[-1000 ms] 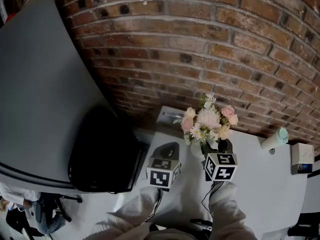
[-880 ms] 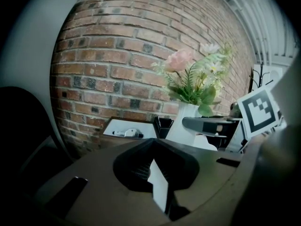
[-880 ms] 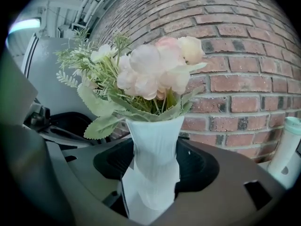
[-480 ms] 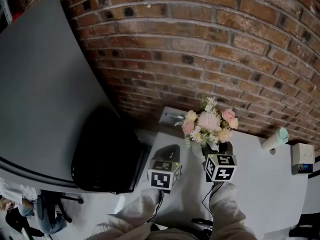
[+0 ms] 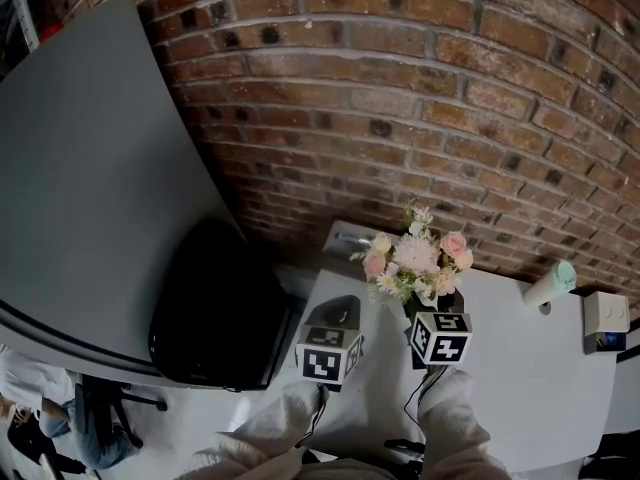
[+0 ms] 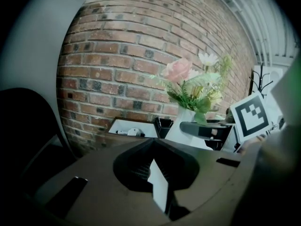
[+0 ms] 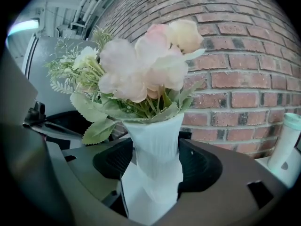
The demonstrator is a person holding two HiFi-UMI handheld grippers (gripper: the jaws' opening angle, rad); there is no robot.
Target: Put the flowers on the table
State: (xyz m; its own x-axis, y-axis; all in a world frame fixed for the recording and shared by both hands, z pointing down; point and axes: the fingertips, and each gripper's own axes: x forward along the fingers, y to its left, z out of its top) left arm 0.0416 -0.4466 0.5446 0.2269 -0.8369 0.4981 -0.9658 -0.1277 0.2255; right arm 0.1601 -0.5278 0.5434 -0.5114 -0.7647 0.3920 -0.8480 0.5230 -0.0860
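Observation:
A bunch of pink, cream and white flowers (image 5: 415, 260) stands in a white ribbed vase (image 7: 155, 149). My right gripper (image 5: 417, 306) is shut on the vase's narrow waist, with a pad on each side. The blooms (image 7: 141, 69) fill the right gripper view. Whether the vase's foot rests on the white table (image 5: 530, 368) is hidden. My left gripper (image 5: 343, 306) hovers just left of the vase, jaws shut and holding nothing. From the left gripper view the flowers (image 6: 188, 79), the vase (image 6: 186, 121) and the right gripper's marker cube (image 6: 251, 117) show to the right.
A brick wall backs the table. A white tray (image 5: 345, 238) sits at the table's far left corner, with a black cup (image 6: 163, 125) beside it. A mint-capped bottle (image 5: 550, 281) and a small box (image 5: 605, 316) stand at the right. A black chair (image 5: 215, 308) is to the left.
The flowers and my right gripper have sunk slightly in the head view. My left gripper has stayed almost in place beside them.

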